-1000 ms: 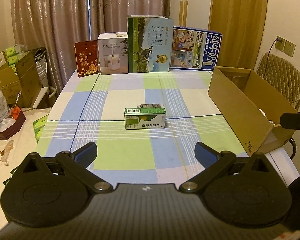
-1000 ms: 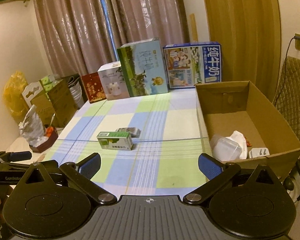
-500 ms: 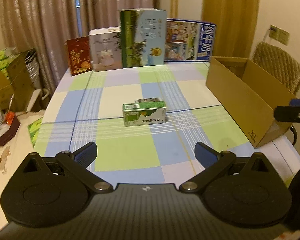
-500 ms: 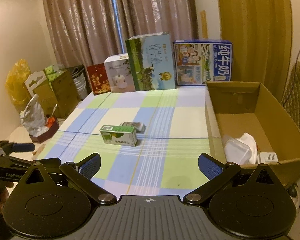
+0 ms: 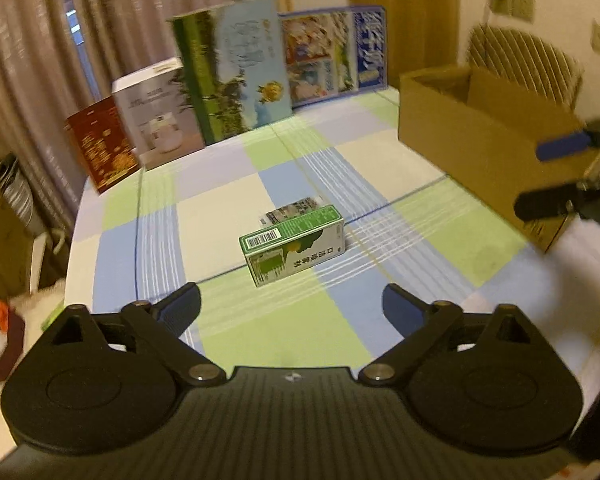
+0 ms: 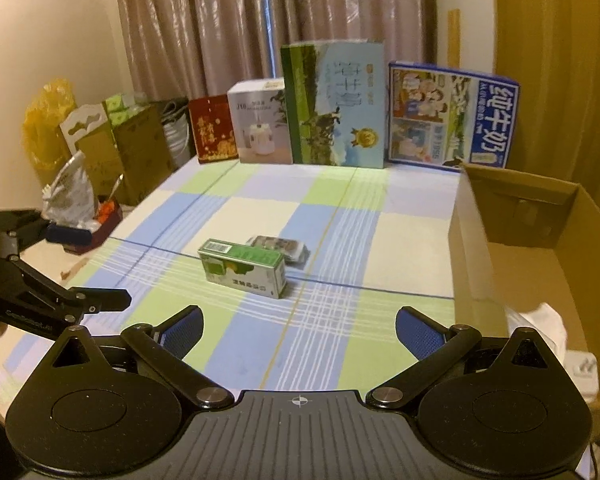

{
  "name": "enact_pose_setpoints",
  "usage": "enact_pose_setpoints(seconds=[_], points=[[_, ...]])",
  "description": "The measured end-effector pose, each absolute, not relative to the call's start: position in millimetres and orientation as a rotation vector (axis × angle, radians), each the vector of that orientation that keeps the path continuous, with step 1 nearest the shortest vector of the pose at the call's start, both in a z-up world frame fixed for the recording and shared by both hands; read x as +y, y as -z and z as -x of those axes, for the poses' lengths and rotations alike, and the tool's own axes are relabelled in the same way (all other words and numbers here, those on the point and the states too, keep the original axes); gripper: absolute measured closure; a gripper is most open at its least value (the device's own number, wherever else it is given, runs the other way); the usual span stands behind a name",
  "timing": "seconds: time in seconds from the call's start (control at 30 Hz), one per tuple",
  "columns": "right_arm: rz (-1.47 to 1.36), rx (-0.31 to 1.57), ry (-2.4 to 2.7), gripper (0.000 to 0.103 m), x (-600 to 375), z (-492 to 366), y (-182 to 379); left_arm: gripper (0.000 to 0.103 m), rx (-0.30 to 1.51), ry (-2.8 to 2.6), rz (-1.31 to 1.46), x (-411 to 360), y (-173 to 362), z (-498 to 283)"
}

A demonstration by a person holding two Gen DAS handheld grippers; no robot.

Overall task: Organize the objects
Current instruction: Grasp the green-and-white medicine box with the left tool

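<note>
Compared with the frame half a second earlier, the left-wrist view has tilted and drawn closer to the small green rectangular carton (image 5: 294, 245), which now sits larger at centre frame, while the right-wrist view has likewise advanced toward it. Left gripper (image 5: 291, 307): blue-padded fingers (image 5: 180, 309) spread wide apart, holding nothing, poised above the checked blue, green and white cloth of the worktop (image 5: 400, 168). Right gripper (image 6: 299, 333): fingers (image 6: 418, 335) likewise wide apart and empty, at lower centre of its own view; it also appears at the right edge of the left-wrist view, in front of the open brown cardboard box (image 5: 464, 136). The green carton lies on its long side at mid-worktop, just in front of a flat printed packet (image 6: 282, 249) that lies close behind it, whether touching cannot be told. A white crumpled item (image 6: 546, 320) lies inside the cardboard box at lower right of the right-wrist view. Along the far edge of the worktop, upper centre, stand a red box (image 6: 214, 130), a white box (image 6: 260, 122), a tall green-and-blue milk carton case (image 6: 334, 104) and a blue printed case (image 6: 452, 116).
</note>
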State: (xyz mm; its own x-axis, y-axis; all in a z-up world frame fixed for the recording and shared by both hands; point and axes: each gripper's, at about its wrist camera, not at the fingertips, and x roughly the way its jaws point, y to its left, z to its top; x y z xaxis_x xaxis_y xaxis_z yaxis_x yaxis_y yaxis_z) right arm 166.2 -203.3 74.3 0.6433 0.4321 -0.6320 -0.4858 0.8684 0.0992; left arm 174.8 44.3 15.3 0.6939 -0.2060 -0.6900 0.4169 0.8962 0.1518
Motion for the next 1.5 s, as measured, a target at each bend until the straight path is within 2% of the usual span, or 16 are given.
enact_pose_setpoints(seconds=[0.2, 0.57, 0.73, 0.77, 0.8, 0.9, 0.97, 1.23, 1.3, 1.5], points=[[0.123, 0.744, -0.538, 0.026, -187, -207, -48, 0.011, 0.729, 0.463, -0.459, 30, 10, -220], [0.135, 0.813, -0.52, 0.028, -169, -261, -3, 0.016, 0.797, 0.593, -0.615, 4, 63, -300], [0.124, 0.831, -0.507, 0.028, -165, -275, 7, 0.026, 0.859, 0.665, -0.676, -2, 76, -323], [0.122, 0.835, -0.503, 0.028, -165, -278, 9, 0.032, 0.87, 0.671, -0.675, -3, 77, -326], [0.12, 0.837, -0.5, 0.028, -165, -280, 10, 0.043, 0.882, 0.667, -0.672, -2, 77, -329], [0.112, 0.839, -0.498, 0.028, -166, -284, 11, 0.06, 0.935, 0.658, -0.642, 2, 70, -335], [0.11, 0.841, -0.498, 0.028, -166, -285, 12, 0.065, 0.962, 0.676, -0.626, 2, 65, -335], [0.081, 0.846, -0.507, 0.028, -164, -289, 13, 0.071, 0.984, 0.681, -0.655, -15, 77, -329], [0.077, 0.848, -0.509, 0.028, -165, -289, 13, 0.077, 0.993, 0.681, -0.621, -14, 77, -325], [0.076, 0.85, -0.522, 0.028, -163, -291, 15, 0.078, 0.979, 0.52, -0.459, 20, 65, -301]])
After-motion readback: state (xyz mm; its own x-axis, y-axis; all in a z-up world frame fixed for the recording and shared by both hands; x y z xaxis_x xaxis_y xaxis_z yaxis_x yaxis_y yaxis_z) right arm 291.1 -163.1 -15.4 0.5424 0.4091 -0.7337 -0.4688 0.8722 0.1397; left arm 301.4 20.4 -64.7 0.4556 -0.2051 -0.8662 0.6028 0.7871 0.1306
